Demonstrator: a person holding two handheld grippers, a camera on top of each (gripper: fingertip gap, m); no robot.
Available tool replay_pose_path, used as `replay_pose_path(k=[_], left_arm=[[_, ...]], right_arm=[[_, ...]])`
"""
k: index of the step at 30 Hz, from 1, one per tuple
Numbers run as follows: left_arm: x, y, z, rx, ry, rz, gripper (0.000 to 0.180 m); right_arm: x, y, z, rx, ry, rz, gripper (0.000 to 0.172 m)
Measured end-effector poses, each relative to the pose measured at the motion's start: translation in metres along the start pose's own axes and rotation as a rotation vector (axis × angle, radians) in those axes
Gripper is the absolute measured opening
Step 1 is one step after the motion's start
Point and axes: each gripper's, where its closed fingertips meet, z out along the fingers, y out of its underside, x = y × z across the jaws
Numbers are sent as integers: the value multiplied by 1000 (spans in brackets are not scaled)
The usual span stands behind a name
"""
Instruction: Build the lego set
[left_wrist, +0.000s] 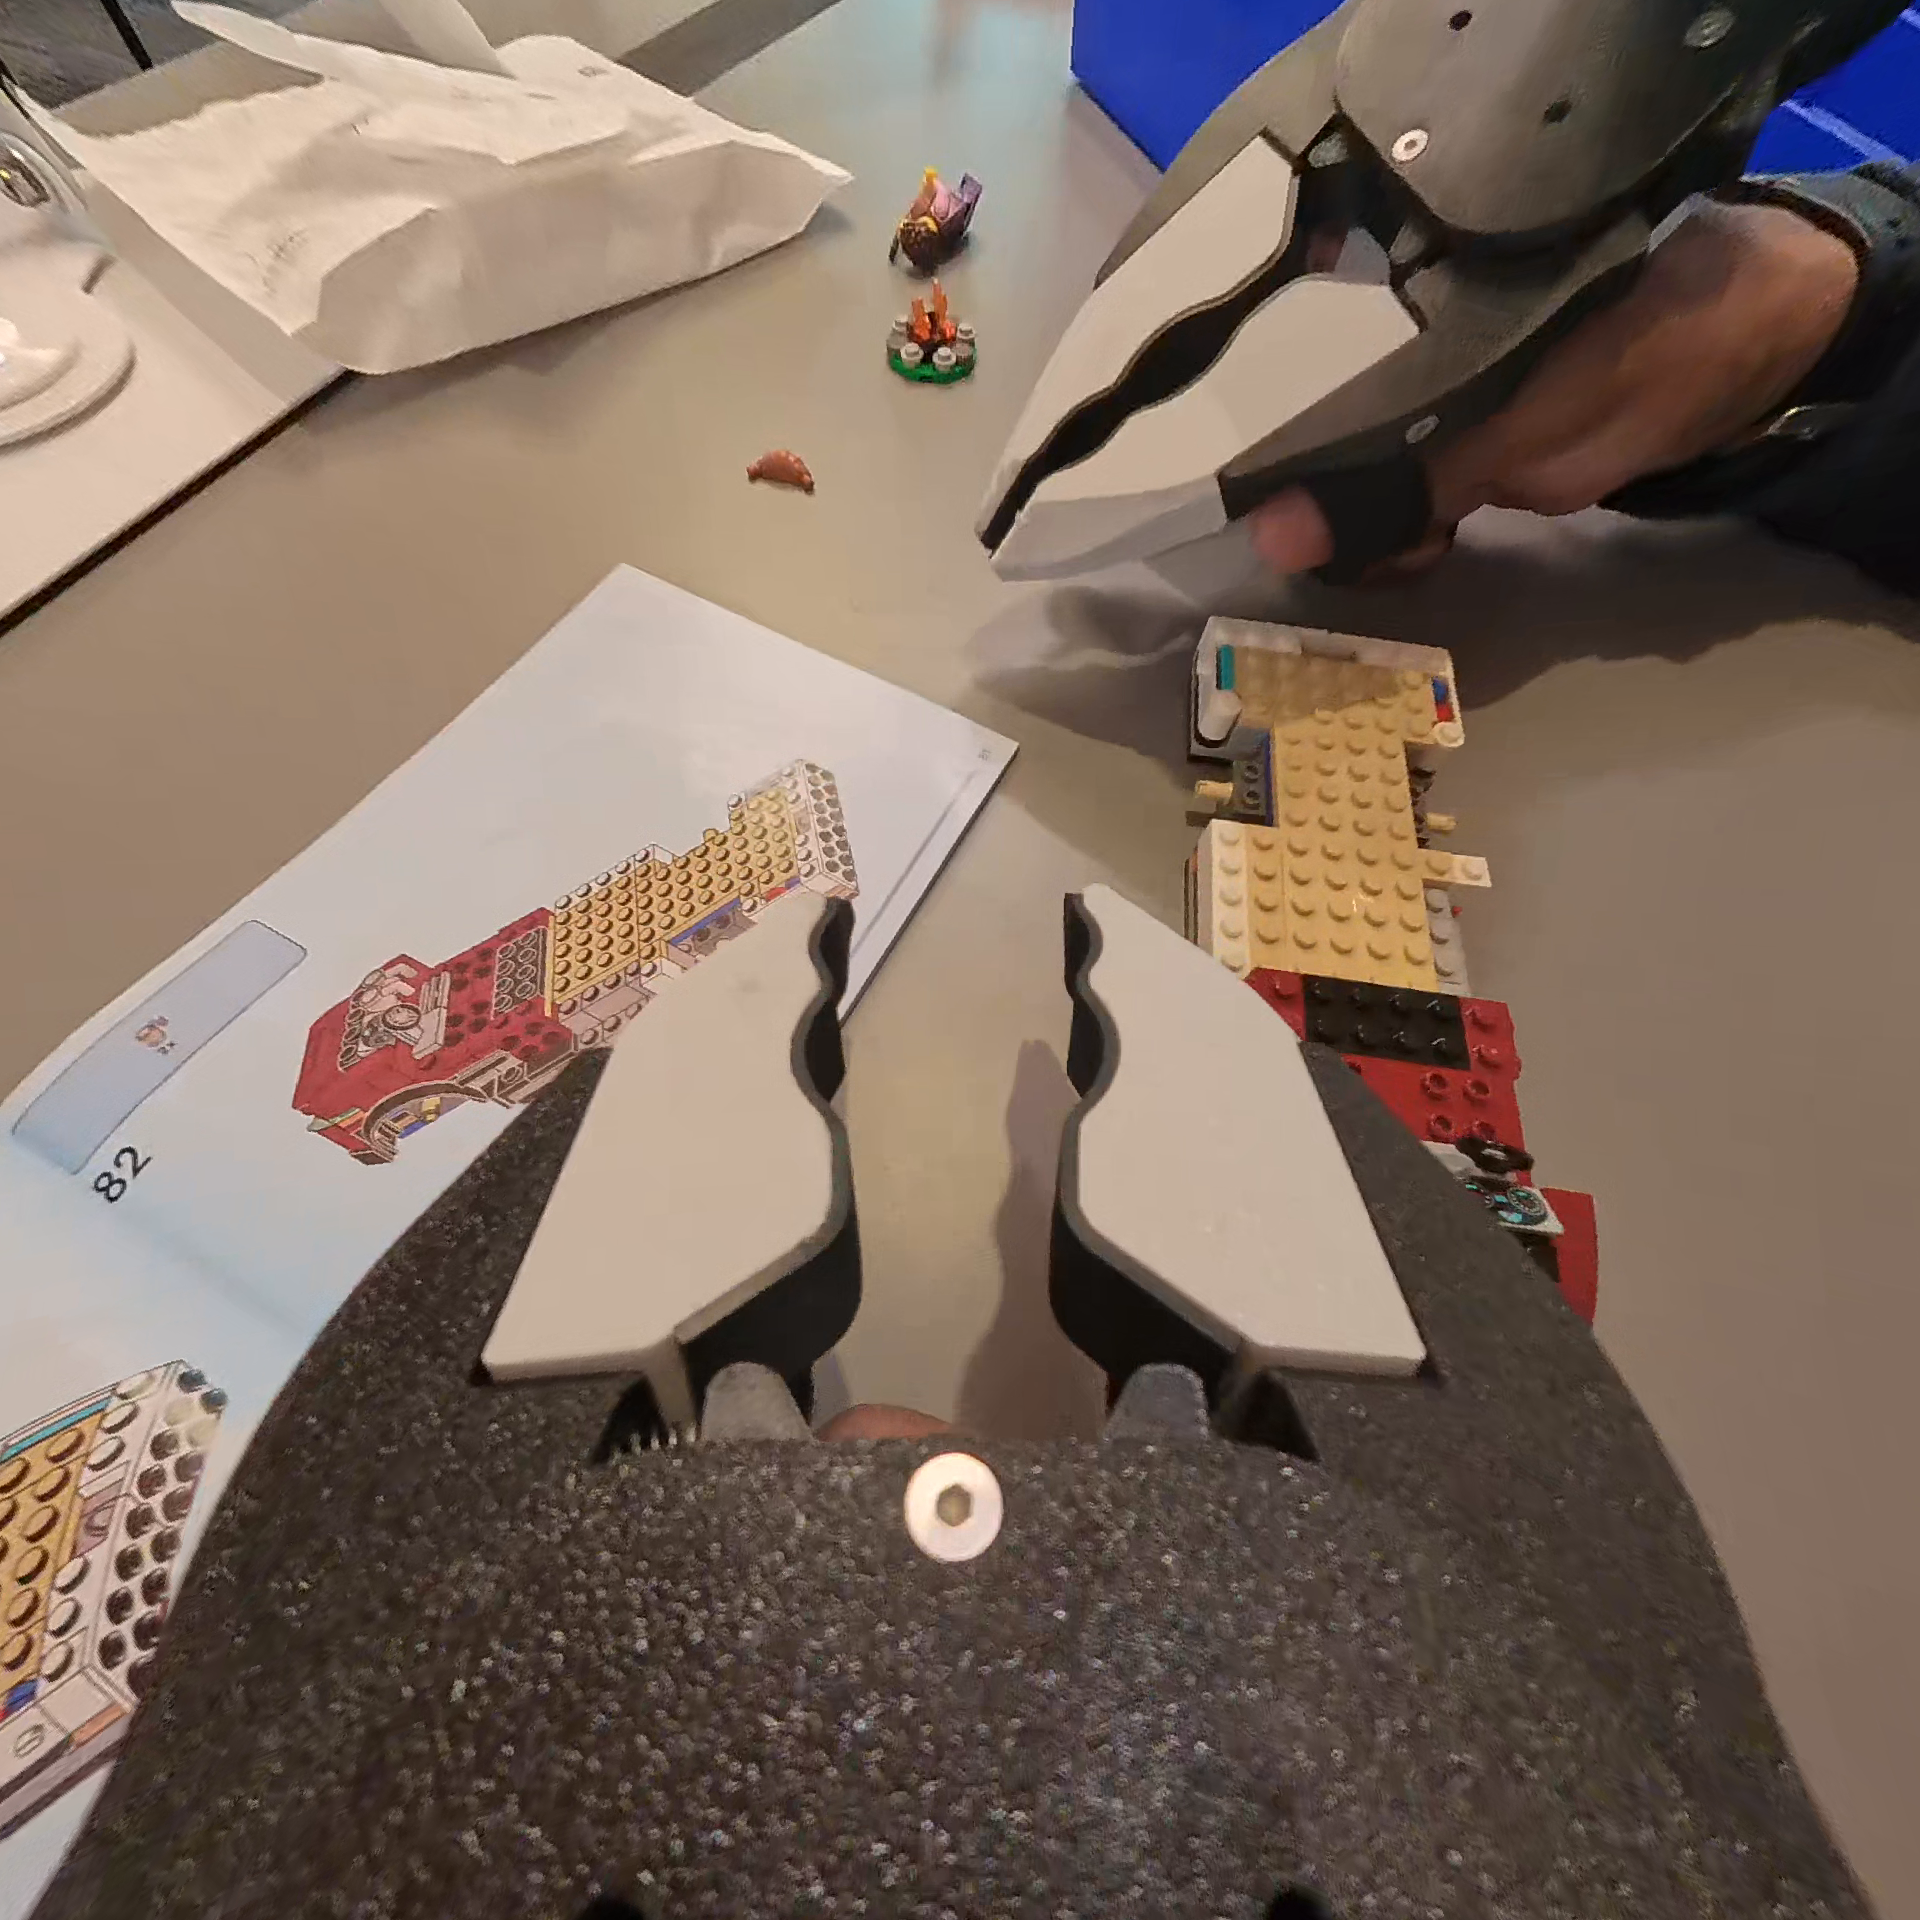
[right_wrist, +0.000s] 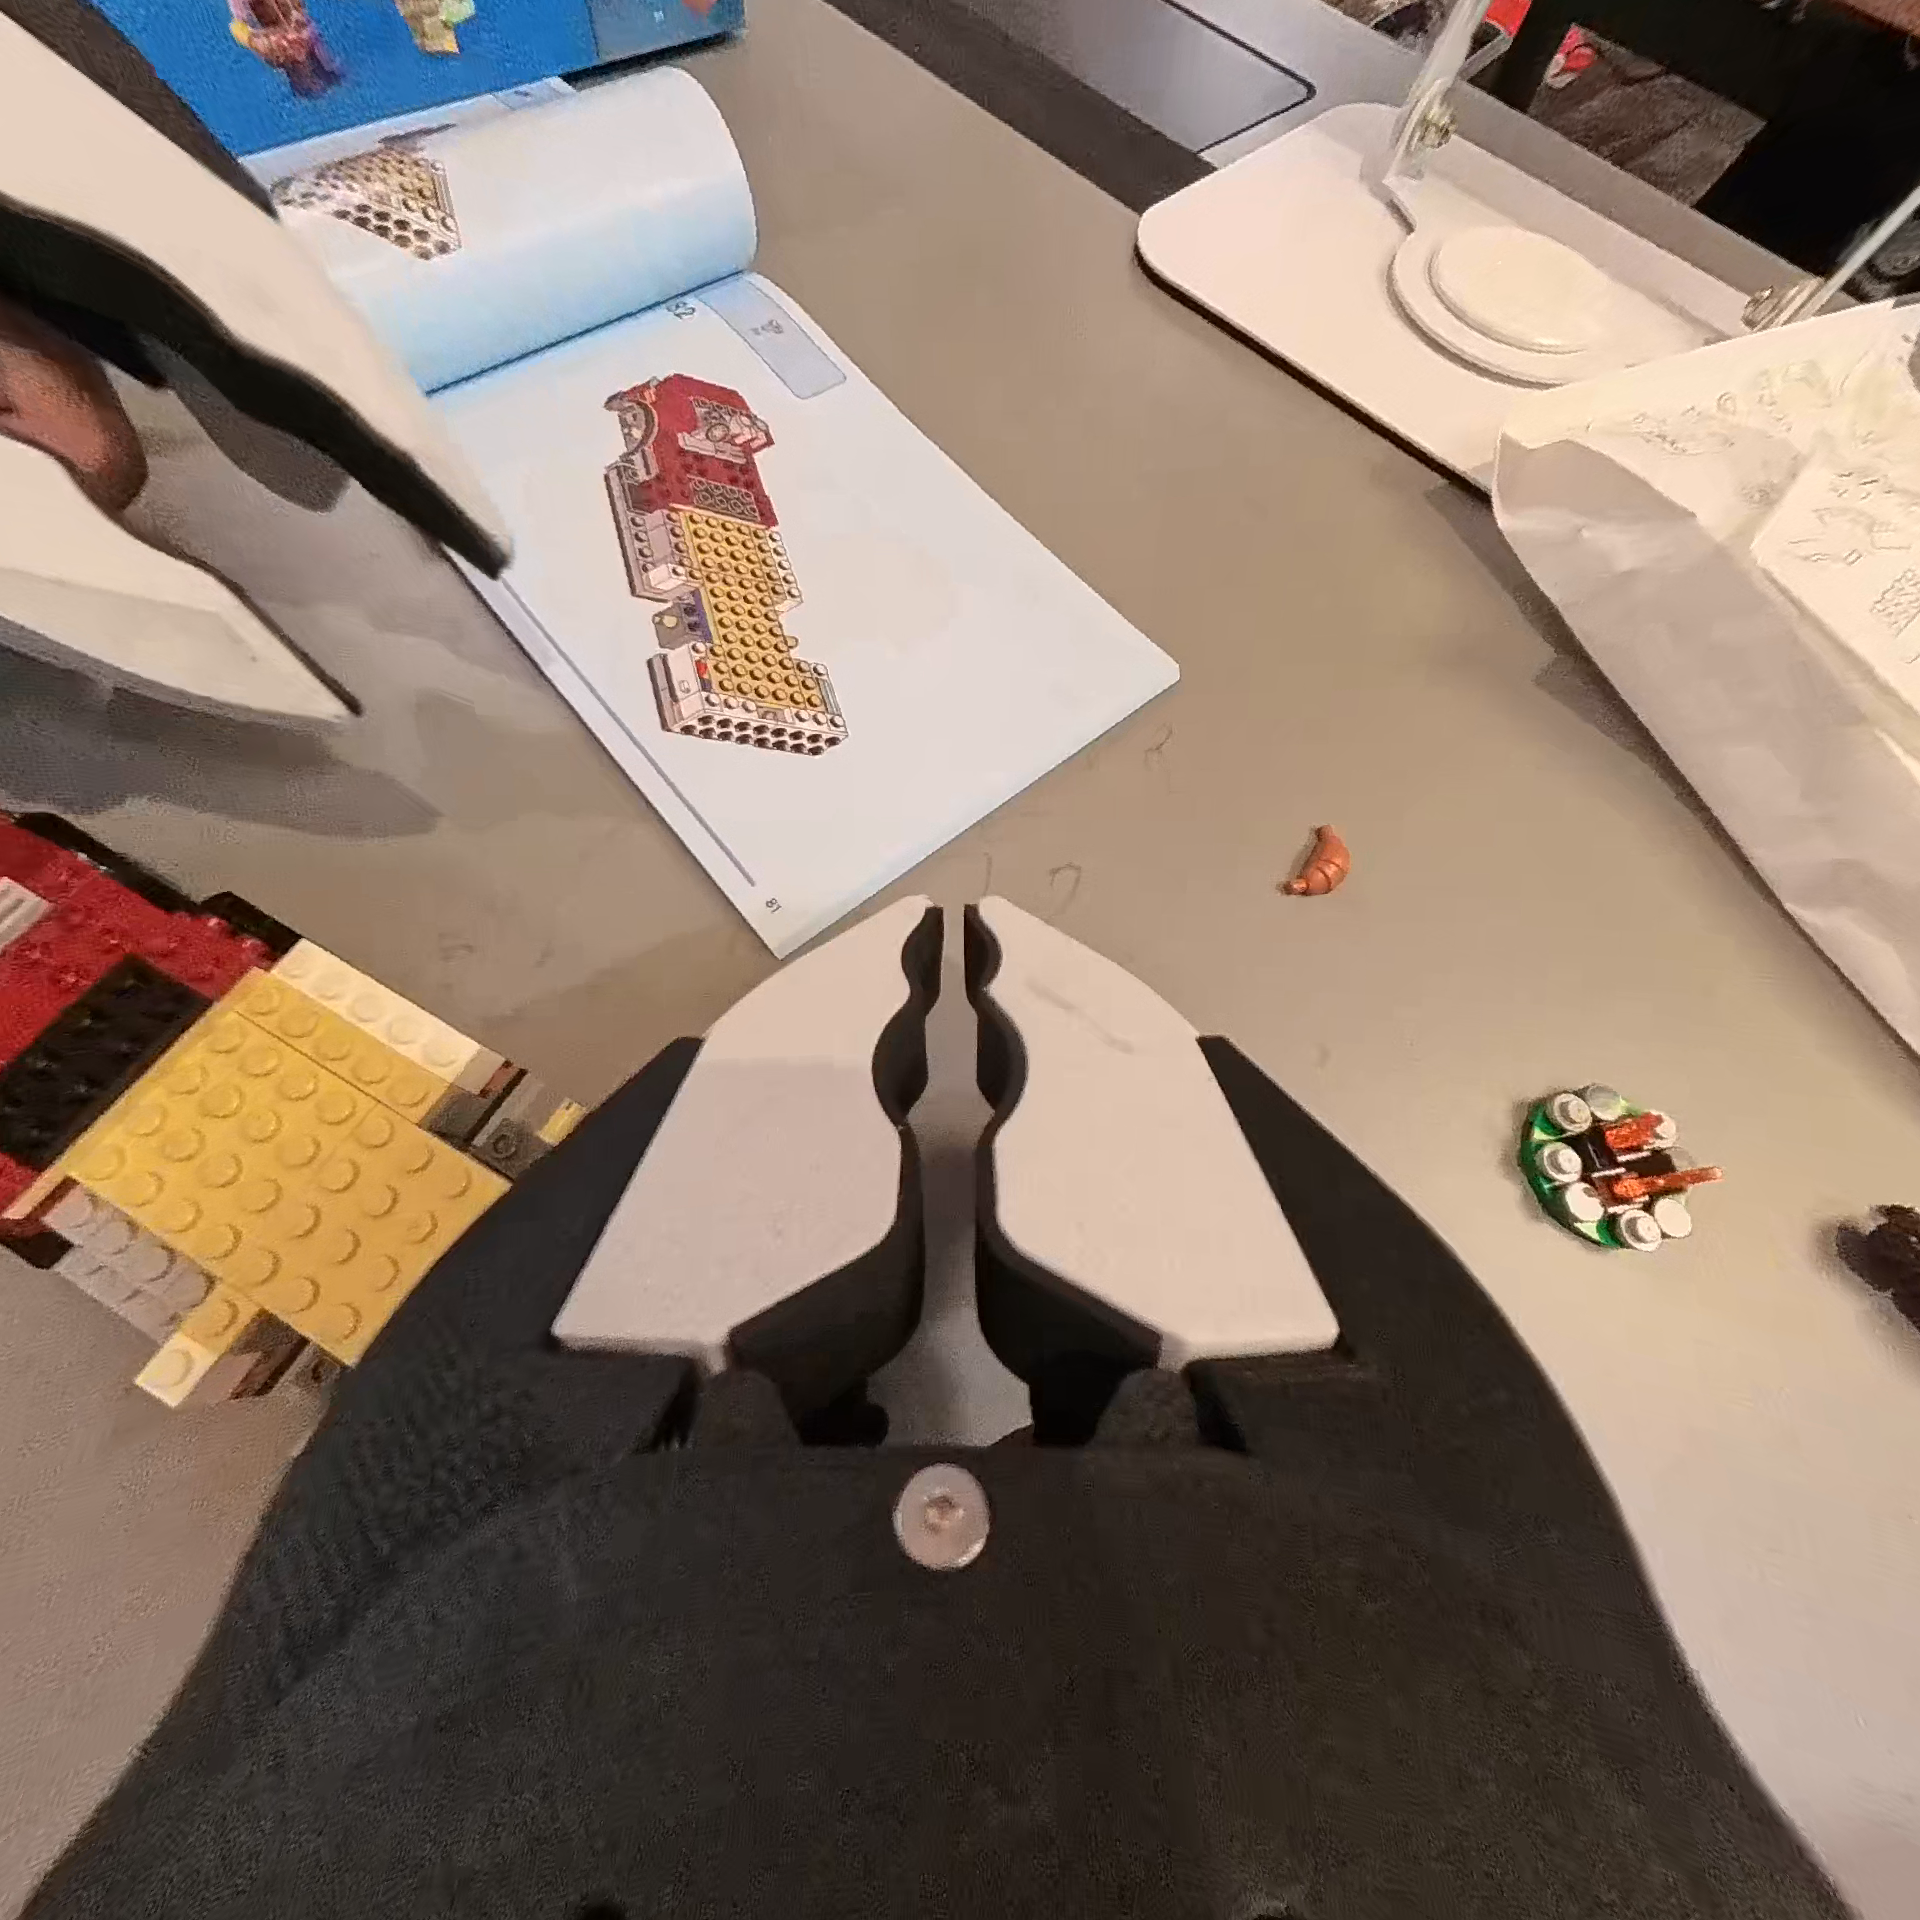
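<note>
My left gripper (left_wrist: 956, 914) is open and empty, hovering over bare table between an open instruction booklet (left_wrist: 582, 790) and a long brick model (left_wrist: 1340, 831) of tan, red and black plates. It also shows at the upper left of the right wrist view (right_wrist: 416, 634). My right gripper (right_wrist: 954, 909) is shut to a thin slit with nothing between the tips, just off the booklet's (right_wrist: 883, 623) near corner. The left wrist view shows it (left_wrist: 992, 540) above the model's far end. The model (right_wrist: 260, 1143) lies to its left.
A small brown croissant piece (left_wrist: 781, 468) (right_wrist: 1320, 860), a campfire build on a green disc (left_wrist: 932, 338) (right_wrist: 1605, 1174) and a small figure (left_wrist: 932, 216) lie loose. A white paper bag (left_wrist: 416, 177), a blue box (right_wrist: 436, 42) and a white stand base (right_wrist: 1299, 239) sit farther back. My hands' fingertips stand some 11 centimetres from each other. To the small brown croissant piece (right_wrist: 1320, 860): right tips about 9 centimetres, left tips about 20 centimetres. Look for it in the left wrist view (left_wrist: 776, 469) too.
</note>
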Motion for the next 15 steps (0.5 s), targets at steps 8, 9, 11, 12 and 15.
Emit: replay_pose_path(k=[8,9,11,12,15], left_arm=[[-3,1,2,-2,-35,1,40],[-3,1,2,-1,-40,3,40],[-4,1,0,9,-53,-3,40],[-5,0,-1,17,-59,-9,40],[-4,1,-3,21,-66,-10,40]], right_arm=[[-28,-18,-16,57,-25,-141,3],[-37,-25,-26,74,-50,-151,3],[-50,-35,-53,99,-87,-169,4],[-52,-38,-70,106,-94,-178,4],[-39,-33,-131,101,-111,-194,4]])
